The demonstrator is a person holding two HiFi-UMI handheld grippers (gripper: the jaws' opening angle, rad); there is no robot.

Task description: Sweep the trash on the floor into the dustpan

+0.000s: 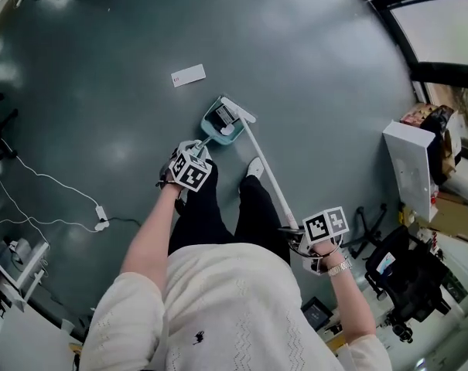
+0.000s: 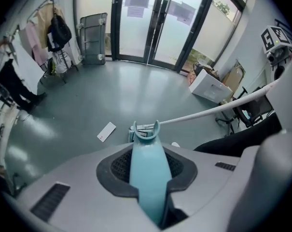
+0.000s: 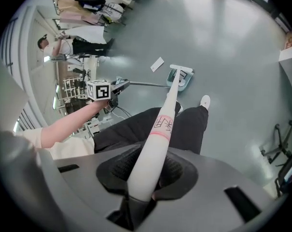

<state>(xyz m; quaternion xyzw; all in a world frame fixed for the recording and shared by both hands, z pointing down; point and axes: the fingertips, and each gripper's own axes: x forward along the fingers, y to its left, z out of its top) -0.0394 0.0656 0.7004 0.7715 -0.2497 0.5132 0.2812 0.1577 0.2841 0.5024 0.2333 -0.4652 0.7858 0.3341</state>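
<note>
Teal plastic dustpan (image 1: pixel 221 122) is clamped in left claw (image 1: pixel 199 148), round white broomstick (image 1: pixel 268 176) in right claw (image 1: pixel 297 235).

Bright, even daylight comes in through the glass doors (image 2: pixel 153 23) at the far side and lays pale glare patches on the glossy grey floor (image 1: pixel 114 154). Shadows are faint and soft. All three views curve strongly towards the edges, with dark corners, and the nearest foreground is slightly soft.
</note>
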